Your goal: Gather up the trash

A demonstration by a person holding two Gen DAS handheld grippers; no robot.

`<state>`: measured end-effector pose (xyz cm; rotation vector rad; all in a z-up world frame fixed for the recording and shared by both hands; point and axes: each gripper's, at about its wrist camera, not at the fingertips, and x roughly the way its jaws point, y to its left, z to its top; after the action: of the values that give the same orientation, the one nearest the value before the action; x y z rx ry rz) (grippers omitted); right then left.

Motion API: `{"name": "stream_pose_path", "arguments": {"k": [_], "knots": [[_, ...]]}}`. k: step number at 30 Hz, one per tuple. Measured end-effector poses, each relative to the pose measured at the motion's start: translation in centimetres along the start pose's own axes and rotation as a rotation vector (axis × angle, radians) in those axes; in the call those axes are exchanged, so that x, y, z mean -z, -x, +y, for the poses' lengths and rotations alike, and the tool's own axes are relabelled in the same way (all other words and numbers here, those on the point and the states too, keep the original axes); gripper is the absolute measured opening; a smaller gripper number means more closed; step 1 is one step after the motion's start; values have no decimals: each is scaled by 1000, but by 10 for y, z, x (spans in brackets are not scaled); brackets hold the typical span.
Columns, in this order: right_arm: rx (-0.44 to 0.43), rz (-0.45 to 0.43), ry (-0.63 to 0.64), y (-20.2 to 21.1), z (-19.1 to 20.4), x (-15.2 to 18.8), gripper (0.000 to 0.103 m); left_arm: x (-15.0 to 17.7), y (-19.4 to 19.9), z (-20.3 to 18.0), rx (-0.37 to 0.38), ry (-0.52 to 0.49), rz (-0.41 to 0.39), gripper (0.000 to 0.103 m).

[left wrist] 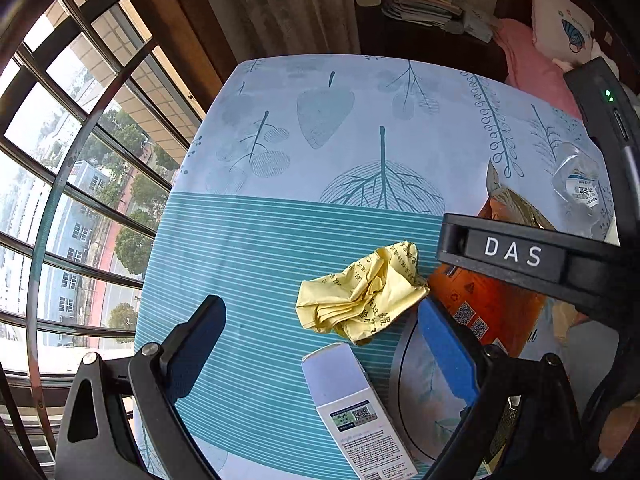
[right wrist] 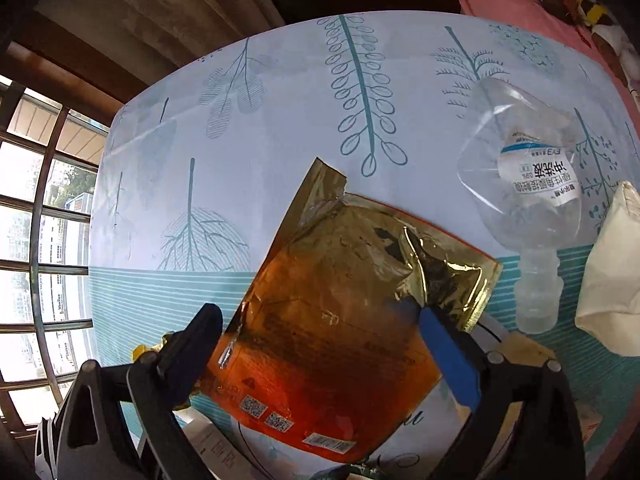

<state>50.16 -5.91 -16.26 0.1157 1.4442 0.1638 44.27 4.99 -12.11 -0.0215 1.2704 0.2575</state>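
Trash lies on a table with a blue leaf-print cloth (left wrist: 320,128). In the left wrist view my left gripper (left wrist: 320,340) hangs open above a crumpled yellow paper (left wrist: 360,296) and a white carton (left wrist: 352,400), touching neither. In the right wrist view my right gripper (right wrist: 320,344) stands wide open over an orange and gold foil pouch (right wrist: 340,300) that lies flat between its fingers; the pads do not press on it. The pouch (left wrist: 492,308) also shows beside the yellow paper, partly hidden by the black housing marked DAS (left wrist: 512,252).
A squashed clear plastic bottle (right wrist: 528,184) lies right of the pouch, with a crumpled white paper (right wrist: 612,280) beyond it. The table's left edge faces a barred window (left wrist: 60,200). A pink blanket (left wrist: 532,72) and pillow lie behind the table at the right.
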Motion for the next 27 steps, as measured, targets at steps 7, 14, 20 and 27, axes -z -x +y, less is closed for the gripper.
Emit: {"name": "stream_pose_path", "arguments": {"k": [7, 14, 20, 27], "knots": [[31, -28, 69, 1, 8, 11, 99, -3, -20, 1, 32, 17, 44, 95], [-76, -50, 46, 17, -20, 9, 45, -5, -43, -1, 102, 37, 130, 51], [-216, -3, -3, 24, -45, 10, 7, -2, -40, -3, 101, 27, 117, 11], [-360, -22, -60, 39, -55, 24, 5, 4, -12, 3, 118, 43, 43, 9]]}}
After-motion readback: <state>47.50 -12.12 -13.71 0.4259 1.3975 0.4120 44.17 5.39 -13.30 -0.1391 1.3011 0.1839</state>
